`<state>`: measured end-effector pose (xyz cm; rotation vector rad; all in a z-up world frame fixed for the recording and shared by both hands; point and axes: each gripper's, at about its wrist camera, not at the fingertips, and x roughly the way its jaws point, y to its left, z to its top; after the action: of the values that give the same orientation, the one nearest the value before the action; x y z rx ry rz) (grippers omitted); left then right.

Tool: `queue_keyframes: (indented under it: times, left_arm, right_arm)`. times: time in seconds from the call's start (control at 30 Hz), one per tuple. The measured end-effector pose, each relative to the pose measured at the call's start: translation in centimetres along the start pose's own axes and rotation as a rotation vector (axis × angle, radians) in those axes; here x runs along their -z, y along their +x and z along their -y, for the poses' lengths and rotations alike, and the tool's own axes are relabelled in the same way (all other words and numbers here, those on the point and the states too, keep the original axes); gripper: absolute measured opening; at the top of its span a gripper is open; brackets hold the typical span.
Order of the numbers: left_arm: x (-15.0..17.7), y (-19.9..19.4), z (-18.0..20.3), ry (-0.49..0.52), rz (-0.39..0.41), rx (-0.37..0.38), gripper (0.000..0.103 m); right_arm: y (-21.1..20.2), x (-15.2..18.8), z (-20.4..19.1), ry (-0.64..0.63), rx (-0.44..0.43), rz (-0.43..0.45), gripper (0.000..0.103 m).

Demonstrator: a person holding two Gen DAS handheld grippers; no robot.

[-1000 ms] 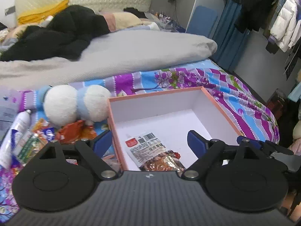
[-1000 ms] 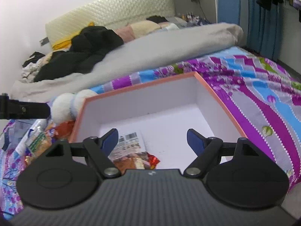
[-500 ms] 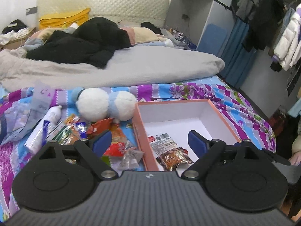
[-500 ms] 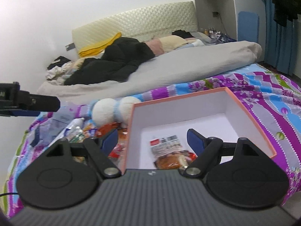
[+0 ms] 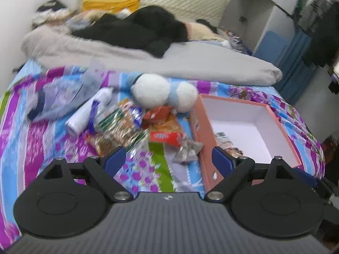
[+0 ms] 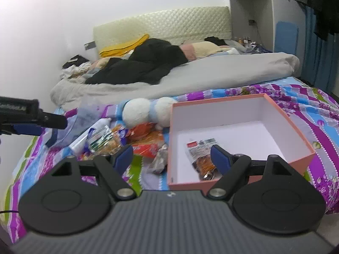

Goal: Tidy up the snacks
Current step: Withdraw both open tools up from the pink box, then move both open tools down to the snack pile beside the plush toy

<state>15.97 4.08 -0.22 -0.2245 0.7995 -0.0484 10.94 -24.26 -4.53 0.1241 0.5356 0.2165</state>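
From above, I see the box is open and most of its white floor is free; only one packet lies in the near left corner, so the far and right part can be entered without touching anything. On the left of the box the snack pile lies dense against its left wall, with the plush toy just behind it and a white bottle at its left edge. Near my left gripper the bedsheet is bare, so there is room to come in low from this side.
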Motion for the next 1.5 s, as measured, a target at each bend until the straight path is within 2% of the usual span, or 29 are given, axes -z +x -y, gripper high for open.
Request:
queue_keyframes:
  times: [0.2, 0.3, 0.43, 0.57, 0.7, 0.83, 0.97, 1.07, 1.13, 1.23, 1.5]
  left_arm:
    - [0.5, -1.4, -1.7, -0.081, -0.018, -0.013, 0.091]
    - [-0.8, -2.9, -2.1, -0.093, -0.026, -0.005, 0.091]
    - [-2.8, -4.9, -3.2, -0.181, -0.071, 0.015, 0.092]
    - [-3.9, -6.5, -2.7, -0.152, -0.069, -0.022, 0.094]
    - [-4.0, -6.4, -1.9, -0.141, -0.133, -0.006, 0.094]
    - [-3.5, -4.5, -1.9, -0.162, -0.209, 0.011, 0.094]
    - [-3.0, -2.4, -2.5, -0.174, -0.243, 0.022, 0.094]
    - [-2.7, -1.2, -2.5, -0.109, -0.217, 0.006, 0.094]
    - [-2.4, 0.2, -2.6, -0.085, -0.257, -0.002, 0.094]
    - [-2.5, 2.0, -3.1, -0.06, -0.268, -0.011, 0.094]
    - [-3.2, 7.8, -6.5, -0.141, -0.343, -0.048, 0.094]
  right_arm:
    - [-0.2, 0.6, -1.8, -0.007, -0.05, -0.035, 0.082]
    - [0.3, 0.3, -2.2, 0.001, -0.064, -0.043, 0.082]
    - [1.8, -0.2, -2.9, -0.019, -0.066, -0.064, 0.082]
    - [3.8, -0.7, -3.5, -0.028, -0.086, -0.095, 0.082]
    - [5.7, -0.8, -4.9, -0.079, -0.096, -0.12, 0.082]
    - [7.2, -1.0, -6.0, -0.101, -0.111, -0.127, 0.082]
    - [8.4, -0.9, -7.2, -0.125, -0.114, -0.151, 0.082]
    - [8.9, -0.6, -7.7, -0.154, -0.11, -0.153, 0.082]
    - [9.6, -0.3, -7.8, -0.145, -0.113, -0.17, 0.082]
    - [10.6, 0.0, -7.8, -0.149, -0.111, -0.186, 0.082]
    - [14.9, 0.2, -8.0, -0.181, -0.103, -0.225, 0.082]
